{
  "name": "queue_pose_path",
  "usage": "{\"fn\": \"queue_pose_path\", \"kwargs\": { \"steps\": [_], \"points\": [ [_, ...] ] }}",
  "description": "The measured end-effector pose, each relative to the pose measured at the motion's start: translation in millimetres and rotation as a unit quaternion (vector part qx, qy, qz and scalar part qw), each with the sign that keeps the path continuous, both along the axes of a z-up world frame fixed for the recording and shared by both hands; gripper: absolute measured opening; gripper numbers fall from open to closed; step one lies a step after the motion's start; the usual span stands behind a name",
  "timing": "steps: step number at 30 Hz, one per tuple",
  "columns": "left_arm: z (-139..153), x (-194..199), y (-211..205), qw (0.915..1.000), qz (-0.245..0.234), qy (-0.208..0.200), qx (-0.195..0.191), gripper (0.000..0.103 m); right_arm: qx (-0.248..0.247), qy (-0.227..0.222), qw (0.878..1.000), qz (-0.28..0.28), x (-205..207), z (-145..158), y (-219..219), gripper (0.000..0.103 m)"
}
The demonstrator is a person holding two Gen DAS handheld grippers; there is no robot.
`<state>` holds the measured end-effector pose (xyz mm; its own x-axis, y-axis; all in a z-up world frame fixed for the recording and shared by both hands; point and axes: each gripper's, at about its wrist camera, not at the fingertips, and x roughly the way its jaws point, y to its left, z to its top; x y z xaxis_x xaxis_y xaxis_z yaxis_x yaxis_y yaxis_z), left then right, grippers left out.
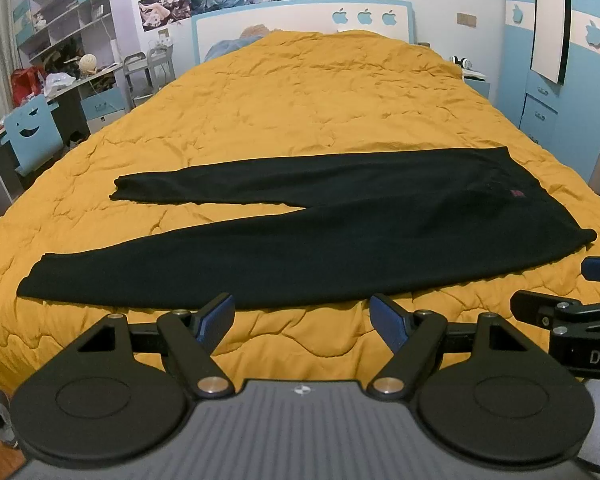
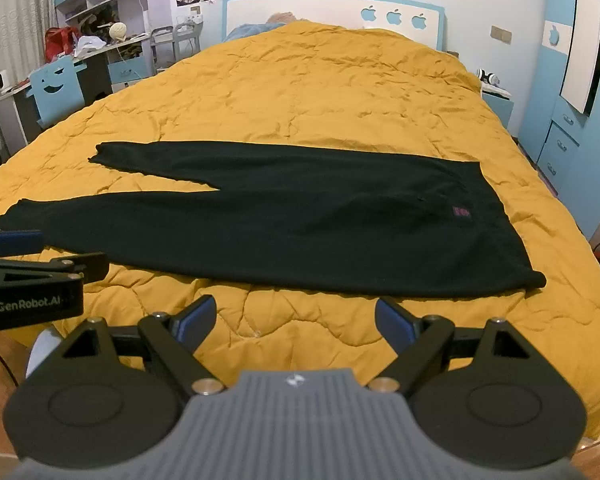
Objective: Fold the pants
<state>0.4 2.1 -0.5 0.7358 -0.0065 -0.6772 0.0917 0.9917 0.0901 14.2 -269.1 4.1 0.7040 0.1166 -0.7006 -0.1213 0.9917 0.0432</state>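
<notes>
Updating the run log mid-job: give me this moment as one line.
pants: flat, unfolded, legs apart on bedspread | left gripper: open, empty, short of pants | right gripper: open, empty | fold: not started

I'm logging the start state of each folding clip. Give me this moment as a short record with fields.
garment: black pants, spread flat, legs apart
waistband: at the right end
cuffs: at the left end
surface: yellow quilt on a bed
left gripper: open, empty, short of the near leg
right gripper: open, empty, short of the pants
folds done: none
</notes>
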Motion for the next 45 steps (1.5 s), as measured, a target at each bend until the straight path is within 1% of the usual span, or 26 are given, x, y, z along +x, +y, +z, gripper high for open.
{"fn": "queue_pose_path", "kwargs": {
  "steps": [45],
  "points": [
    [2.1,-0.3,-4.5,1.0000,0.000,0.004,-0.001,0.090,-0.002,-0.001,1.000,0.001,-0.3,1.5,0.8,0.083]
  ]
}}
